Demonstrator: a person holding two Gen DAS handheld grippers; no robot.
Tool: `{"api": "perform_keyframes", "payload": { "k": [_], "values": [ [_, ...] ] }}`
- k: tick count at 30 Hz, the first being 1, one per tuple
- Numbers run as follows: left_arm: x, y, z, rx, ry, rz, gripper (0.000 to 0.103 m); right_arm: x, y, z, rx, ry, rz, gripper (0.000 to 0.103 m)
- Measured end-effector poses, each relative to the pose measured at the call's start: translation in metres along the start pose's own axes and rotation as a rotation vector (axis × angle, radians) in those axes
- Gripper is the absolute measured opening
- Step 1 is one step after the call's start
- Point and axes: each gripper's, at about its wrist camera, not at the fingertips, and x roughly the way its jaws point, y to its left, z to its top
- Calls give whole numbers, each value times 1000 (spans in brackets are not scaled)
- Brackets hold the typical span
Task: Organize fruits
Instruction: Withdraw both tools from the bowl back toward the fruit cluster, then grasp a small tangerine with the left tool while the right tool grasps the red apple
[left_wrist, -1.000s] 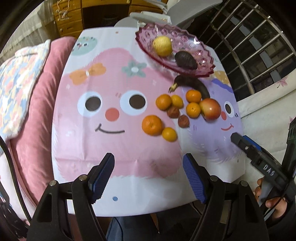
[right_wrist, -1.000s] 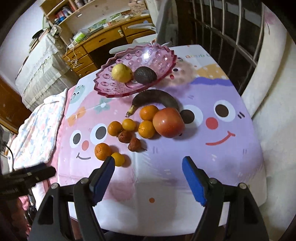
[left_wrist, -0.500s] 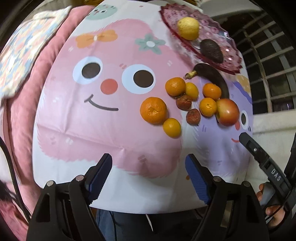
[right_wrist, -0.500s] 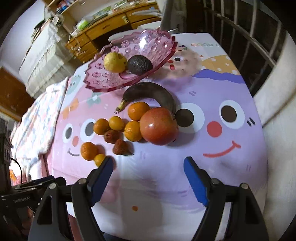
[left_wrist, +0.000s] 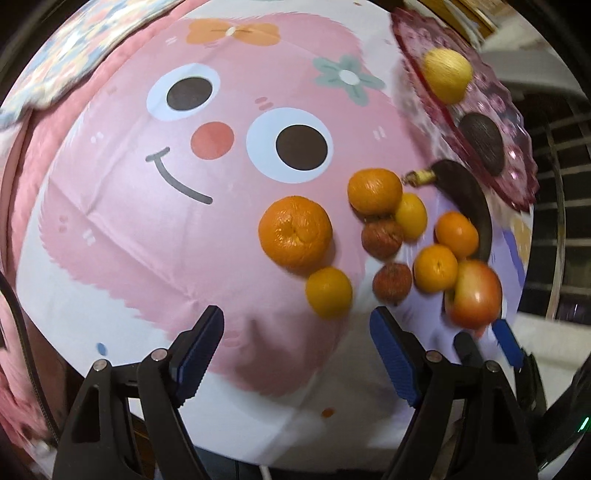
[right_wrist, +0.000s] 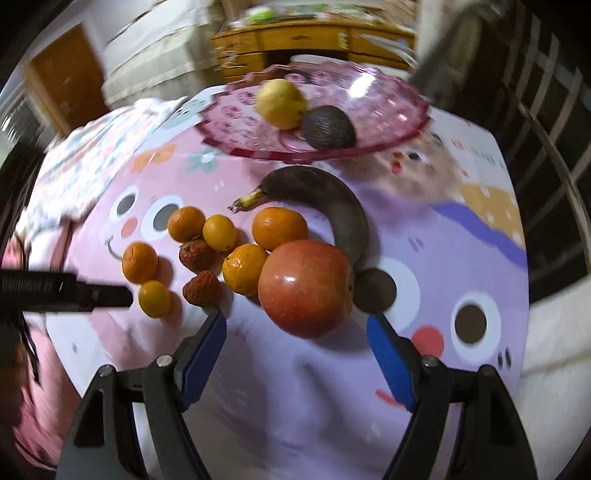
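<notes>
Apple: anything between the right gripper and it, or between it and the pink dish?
Nothing lies between the open right gripper and the apple. Toward the pink dish, the dark banana curves right behind the apple, so lift over it.

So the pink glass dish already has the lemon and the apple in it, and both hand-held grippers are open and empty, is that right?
Not quite. The pink glass dish holds the lemon and a dark avocado, not the apple, which lies on the tablecloth just ahead of the right hand-held gripper, as the right wrist view shows. The right and the left hand-held gripper are indeed open and empty.
</notes>
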Motion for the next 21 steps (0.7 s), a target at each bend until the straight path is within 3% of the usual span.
{"api": "perform_keyframes", "payload": {
  "k": [5, 11, 17, 21],
  "values": [
    [19, -4, 4, -67, 23, -5, 77, 12, 7, -2, -135, -30, -19, 79],
    [38, -6, 7, -131, 43, 4, 66, 19, 8, 0, -185, -89, -24, 79],
    [51, -4, 12, -143, 78, -3, 51, 26, 8, 2, -216, -107, -27, 77],
    [52, -7, 15, -132, 76, -31, 35, 28, 7, 3, -215, -114, -43, 71]
  ]
}}
